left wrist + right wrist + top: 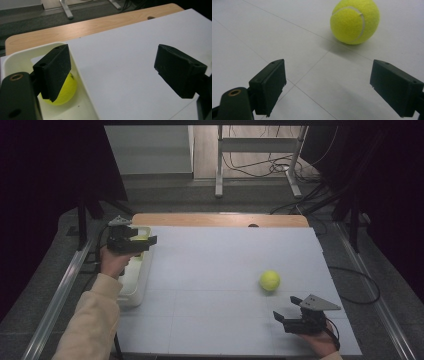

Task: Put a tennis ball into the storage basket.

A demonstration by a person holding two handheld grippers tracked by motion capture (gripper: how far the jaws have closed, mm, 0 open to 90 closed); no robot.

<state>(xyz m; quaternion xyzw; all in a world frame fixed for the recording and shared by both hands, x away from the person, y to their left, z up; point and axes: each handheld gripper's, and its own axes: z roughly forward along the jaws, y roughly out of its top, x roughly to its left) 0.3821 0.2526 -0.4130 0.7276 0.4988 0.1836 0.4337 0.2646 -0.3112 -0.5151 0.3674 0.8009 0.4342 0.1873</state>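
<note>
Two tennis balls are in play. One ball (269, 280) lies loose on the white board (215, 270) that covers the bench, toward its right side, and nothing stands between it and the right tongs (287, 307), which sit low near the board's front right corner. In the right gripper view the same ball (354, 21) rests ahead of the two black jaws, well apart from them, with bare board and its thin seam lines in between; those jaws stand wide apart and hold nothing.

The other ball (60, 93) lies inside the white tray (131, 290) at the board's left edge, seen in the left gripper view partly behind the near jaw. The left tongs (145, 241) hang above the tray's far end, jaws apart and clamped on nothing, one over the tray and one over the board, so the tray's wall (82, 82) runs between them. Beyond the board shows a strip of wooden bench top (220, 219), then grey floor with metal stand legs (219, 185) and loose cables (260, 167).
</note>
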